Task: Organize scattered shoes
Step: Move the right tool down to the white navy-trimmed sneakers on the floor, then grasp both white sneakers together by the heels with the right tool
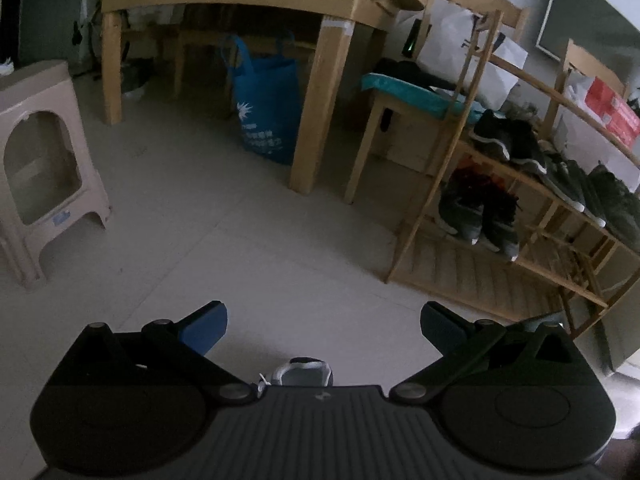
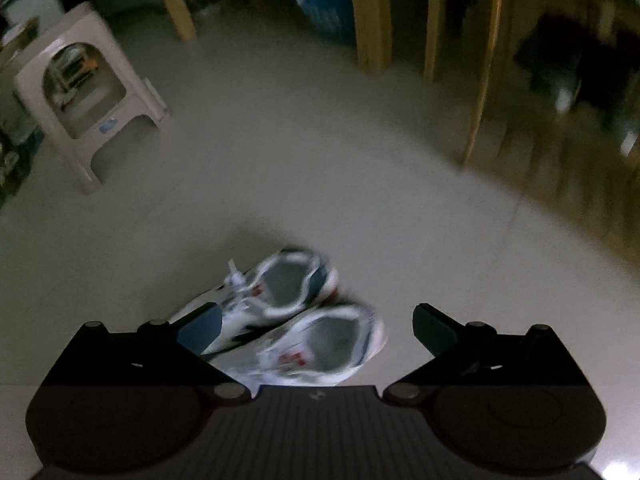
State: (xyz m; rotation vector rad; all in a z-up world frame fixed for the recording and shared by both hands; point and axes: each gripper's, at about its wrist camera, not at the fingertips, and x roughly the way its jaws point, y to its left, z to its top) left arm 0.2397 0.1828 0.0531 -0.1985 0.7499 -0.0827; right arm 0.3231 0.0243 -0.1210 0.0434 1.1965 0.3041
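You had both grippers over the floor (image 1: 240, 220) with nothing held: the right gripper (image 2: 316, 330) had its jaws spread wide, and the left gripper (image 1: 324, 330) was spread just as wide. The pair of white shoes (image 2: 304, 320) lay on the tiles side by side and touching, heels away from you, mostly between the right jaws and a little toward the left finger (image 2: 202, 328), which overlapped the far shoe's side. From the left gripper only a heel (image 1: 303, 372) peeked out, low between its jaws and close to the body. The step in hand looked like picking up that pair, and to do it well you probably needed to centre one jaw inside a heel collar and the other outside it, or pinch both inner collars together, before closing; the right view was blurred, so slowing down first would have helped. The right gripper looked steeply down at the shoes. The left pointed more level, toward the rack (image 1: 520, 216), which sat ahead and right of its jaws, with dark shoes (image 1: 476, 216) already on the shelves and bare slats on the lowest one.
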